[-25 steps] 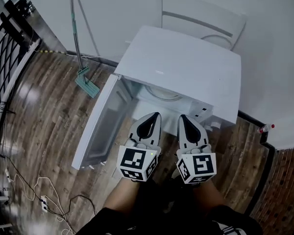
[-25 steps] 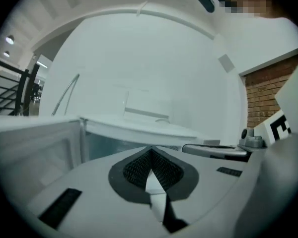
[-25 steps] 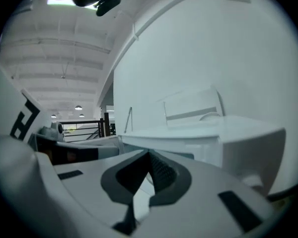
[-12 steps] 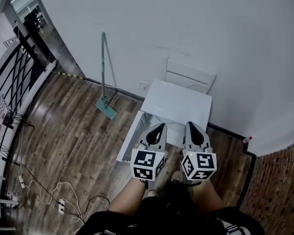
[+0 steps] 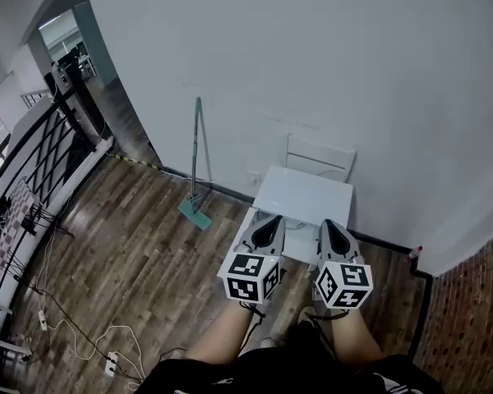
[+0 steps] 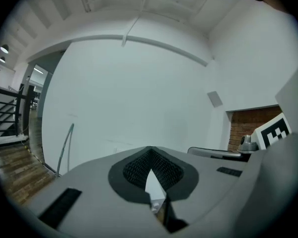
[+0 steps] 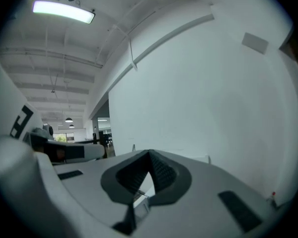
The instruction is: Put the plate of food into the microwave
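Observation:
A white microwave (image 5: 306, 195) stands low on the wooden floor by the wall, seen from high above. Its front is hidden behind my grippers, and no plate of food shows in any view. In the head view my left gripper (image 5: 270, 220) and right gripper (image 5: 329, 224) are held side by side over the microwave's near edge, both shut and empty. In the left gripper view the left gripper (image 6: 150, 152) points at the bare white wall with its tips together. The right gripper (image 7: 149, 156) in its own view does the same.
A white chair (image 5: 319, 156) stands against the wall behind the microwave. A mop (image 5: 196, 179) leans on the wall to the left. A black railing (image 5: 33, 162) runs along the far left, cables and a power strip (image 5: 108, 361) lie on the floor, and a small bottle (image 5: 414, 253) sits in the right corner.
The head view has risen and pulled back, so the microwave now looks much smaller and farther away. The plate seen inside it earlier is out of sight. Both grippers stay together and shut.

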`<action>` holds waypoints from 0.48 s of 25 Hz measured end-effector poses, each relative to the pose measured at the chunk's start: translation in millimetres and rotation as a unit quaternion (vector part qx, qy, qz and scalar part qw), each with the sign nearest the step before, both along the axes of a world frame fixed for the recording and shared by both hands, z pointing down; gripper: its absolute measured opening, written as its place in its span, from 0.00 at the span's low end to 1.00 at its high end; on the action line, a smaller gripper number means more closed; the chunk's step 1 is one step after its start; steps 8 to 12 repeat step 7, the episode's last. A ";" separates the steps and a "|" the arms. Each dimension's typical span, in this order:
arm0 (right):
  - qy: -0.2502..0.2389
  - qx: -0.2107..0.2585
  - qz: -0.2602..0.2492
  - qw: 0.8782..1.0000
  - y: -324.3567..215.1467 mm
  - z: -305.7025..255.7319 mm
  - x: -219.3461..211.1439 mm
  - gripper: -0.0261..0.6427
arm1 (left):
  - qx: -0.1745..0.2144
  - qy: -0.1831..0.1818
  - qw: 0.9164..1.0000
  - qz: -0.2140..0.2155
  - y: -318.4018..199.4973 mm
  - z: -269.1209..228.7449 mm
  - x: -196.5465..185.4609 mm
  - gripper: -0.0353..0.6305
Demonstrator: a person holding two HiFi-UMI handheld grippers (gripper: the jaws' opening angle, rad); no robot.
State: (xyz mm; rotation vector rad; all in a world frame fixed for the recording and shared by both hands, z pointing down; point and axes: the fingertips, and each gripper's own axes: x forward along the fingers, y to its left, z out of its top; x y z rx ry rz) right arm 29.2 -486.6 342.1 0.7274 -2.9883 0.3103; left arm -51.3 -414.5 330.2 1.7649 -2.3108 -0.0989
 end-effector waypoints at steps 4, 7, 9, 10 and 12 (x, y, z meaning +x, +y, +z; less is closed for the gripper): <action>-0.017 -0.009 -0.005 1.000 11.8 -14.3 9.8 0.05 | 0.004 -0.003 1.000 0.009 15.9 -9.1 12.1 0.05; -0.016 -0.012 -0.008 1.000 21.5 -16.4 8.7 0.05 | 0.005 -0.009 1.000 0.005 29.4 -13.1 11.9 0.05; -0.016 -0.012 -0.008 1.000 21.5 -16.4 8.7 0.05 | 0.005 -0.009 1.000 0.005 29.4 -13.1 11.9 0.05; -0.016 -0.012 -0.008 1.000 21.5 -16.4 8.7 0.05 | 0.005 -0.009 1.000 0.005 29.4 -13.1 11.9 0.05; -0.016 -0.012 -0.008 1.000 21.5 -16.4 8.7 0.05 | 0.005 -0.009 1.000 0.005 29.4 -13.1 11.9 0.05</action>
